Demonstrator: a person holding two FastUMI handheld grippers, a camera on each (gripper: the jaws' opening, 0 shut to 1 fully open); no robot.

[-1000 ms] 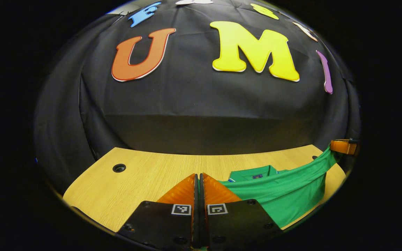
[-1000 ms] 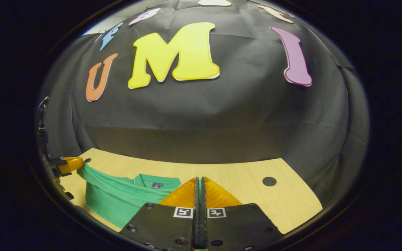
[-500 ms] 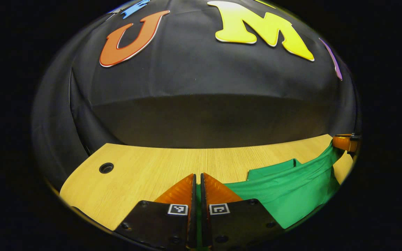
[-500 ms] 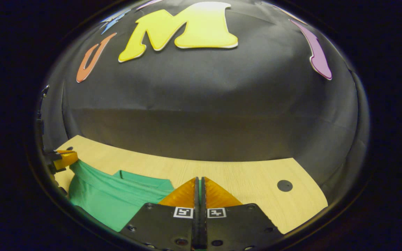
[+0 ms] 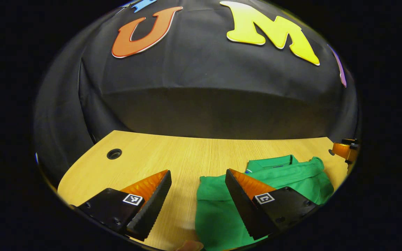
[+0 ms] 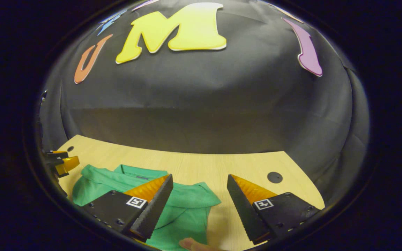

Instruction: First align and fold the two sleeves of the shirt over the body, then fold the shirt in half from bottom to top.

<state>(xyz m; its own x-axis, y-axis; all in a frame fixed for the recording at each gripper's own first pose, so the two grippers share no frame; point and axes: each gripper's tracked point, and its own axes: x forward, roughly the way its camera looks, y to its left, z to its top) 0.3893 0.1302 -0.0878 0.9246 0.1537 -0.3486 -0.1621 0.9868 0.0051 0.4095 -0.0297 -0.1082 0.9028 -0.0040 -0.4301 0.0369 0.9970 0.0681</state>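
Two grippers are seen above a wooden table [image 5: 173,157], and the green shirt [image 5: 218,209] is taken as the landmark. In the left gripper view, a round hole [image 5: 114,153] is set in the tabletop well to the left of the shirt, toward the far edge. The left gripper [image 5: 198,177] is held with its jaws spread wide and nothing between them; its left finger [image 5: 148,200] is placed over bare wood just left of the shirt, while its other finger is placed over the shirt's cloth. The shirt is laid folded on the table, with its collar [image 5: 269,163] at the far side and a bunched fold lying across beneath the collar. The right gripper's tip is glimpsed at the far right, beyond the shirt.

In the right gripper view, the right gripper [image 6: 199,177] is likewise held wide open and empty: its left finger [image 6: 150,204] is placed over the shirt, its other finger over bare wood to the shirt's right. A fingertip [image 6: 190,243] is seen at the shirt's near edge.
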